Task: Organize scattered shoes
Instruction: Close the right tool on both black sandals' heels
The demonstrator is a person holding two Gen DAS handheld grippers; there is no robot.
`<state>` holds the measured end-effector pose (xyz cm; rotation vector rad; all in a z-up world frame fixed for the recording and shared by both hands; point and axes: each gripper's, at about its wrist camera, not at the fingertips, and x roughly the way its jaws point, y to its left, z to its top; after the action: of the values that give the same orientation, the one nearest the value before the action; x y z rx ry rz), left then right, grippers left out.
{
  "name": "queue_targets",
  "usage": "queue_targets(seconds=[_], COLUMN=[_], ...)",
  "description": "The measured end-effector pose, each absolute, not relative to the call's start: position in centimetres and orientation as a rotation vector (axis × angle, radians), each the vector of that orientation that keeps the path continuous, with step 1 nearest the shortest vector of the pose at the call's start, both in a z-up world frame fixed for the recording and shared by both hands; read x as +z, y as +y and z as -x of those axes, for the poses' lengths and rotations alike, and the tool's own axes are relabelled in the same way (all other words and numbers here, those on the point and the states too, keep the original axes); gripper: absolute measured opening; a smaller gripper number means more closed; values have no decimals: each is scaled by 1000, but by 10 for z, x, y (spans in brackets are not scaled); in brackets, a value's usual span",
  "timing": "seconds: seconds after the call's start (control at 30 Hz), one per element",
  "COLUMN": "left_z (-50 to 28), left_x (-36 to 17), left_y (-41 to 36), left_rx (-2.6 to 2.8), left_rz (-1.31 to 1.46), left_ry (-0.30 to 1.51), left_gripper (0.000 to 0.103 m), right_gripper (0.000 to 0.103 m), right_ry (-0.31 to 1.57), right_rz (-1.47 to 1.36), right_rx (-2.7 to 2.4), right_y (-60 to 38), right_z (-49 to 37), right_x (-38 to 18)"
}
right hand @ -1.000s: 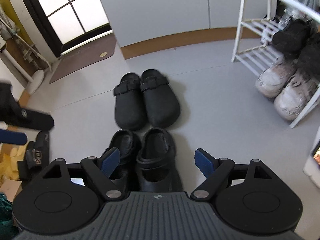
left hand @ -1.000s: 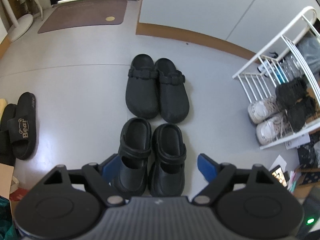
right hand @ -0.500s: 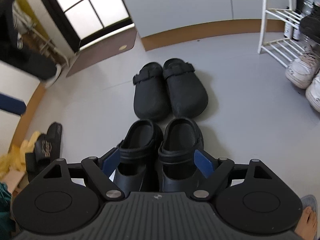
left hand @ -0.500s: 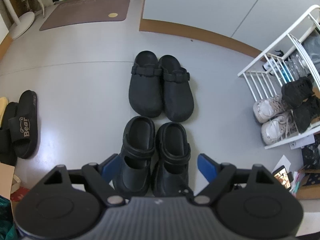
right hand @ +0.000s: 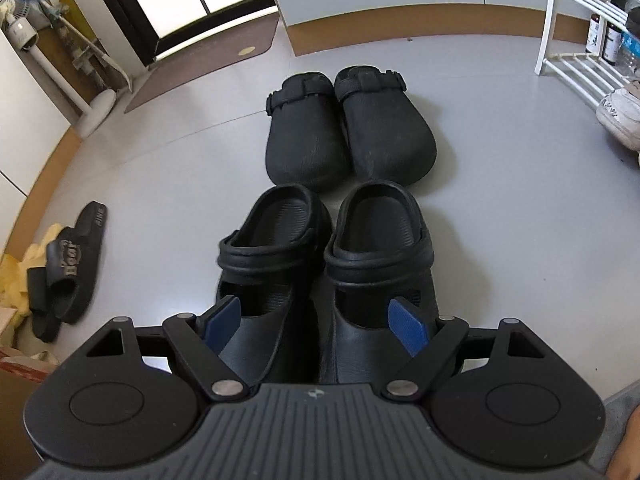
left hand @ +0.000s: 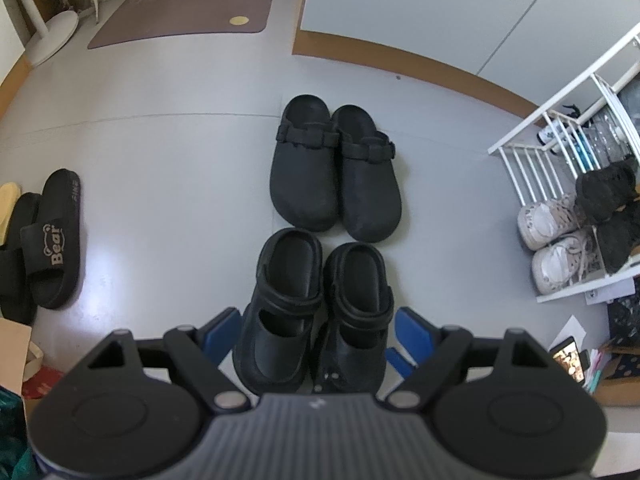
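Observation:
Two pairs of black shoes stand in a line on the grey floor. The near pair are open-heel strap clogs (left hand: 288,280) (right hand: 280,240), side by side, toes toward me. Beyond them sits a pair of closed clogs with buckled straps (left hand: 304,176) (right hand: 308,140). My left gripper (left hand: 316,336) hangs open above the strap clogs, its blue pads wide on either side of the pair. Lower down, my right gripper (right hand: 316,322) is also open, with its pads over the toe parts of both strap clogs and nothing clamped.
A black "Bear" slide (left hand: 52,240) (right hand: 72,264) lies at the left on other slippers, one of them yellow (left hand: 8,204). A white shoe rack (left hand: 560,128) (right hand: 568,56) with white sneakers (left hand: 552,240) stands at the right. A brown doormat (left hand: 188,12) lies by the door. A phone (left hand: 568,360) lies at the lower right.
My right gripper has come down and closer to the strap clogs, which now fill more of its view. The left gripper has hardly moved. Both stay open.

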<state>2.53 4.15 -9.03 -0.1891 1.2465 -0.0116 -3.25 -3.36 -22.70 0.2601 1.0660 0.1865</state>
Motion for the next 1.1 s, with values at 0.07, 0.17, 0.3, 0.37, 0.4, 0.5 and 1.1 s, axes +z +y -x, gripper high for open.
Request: queue_targets(seconds=[0.07, 0.17, 0.3, 0.37, 0.4, 0.5, 1.1], left_z=[-27, -29, -31, -32, -32, -34, -41], left_x=[-94, -100, -104, -105, -106, -108, -118], left_y=[43, 43, 39, 38, 38, 37, 35], left_rx=[-3, 7, 10, 10, 10, 6, 18], left_rz=[183, 179, 170, 167, 168, 168, 167], left_ry=[1259, 1277, 1286, 1293, 1296, 1303, 1331], left_gripper=[86, 86, 86, 86, 86, 86, 86], right_gripper=[85, 85, 85, 85, 85, 85, 77], right_ry=[1065, 1070, 1097, 1105, 1111, 1121, 1114], right_rz=[-261, -272, -296, -289, -282, -267, -308], right_rx=[194, 198, 197, 194, 191, 189, 203], right_y=[-29, -25, -18, -15, -13, -9, 7], right_z=[30, 25, 18, 17, 16, 16, 3], right_x=[-232, -240, -259, -266, -271, -279, -299])
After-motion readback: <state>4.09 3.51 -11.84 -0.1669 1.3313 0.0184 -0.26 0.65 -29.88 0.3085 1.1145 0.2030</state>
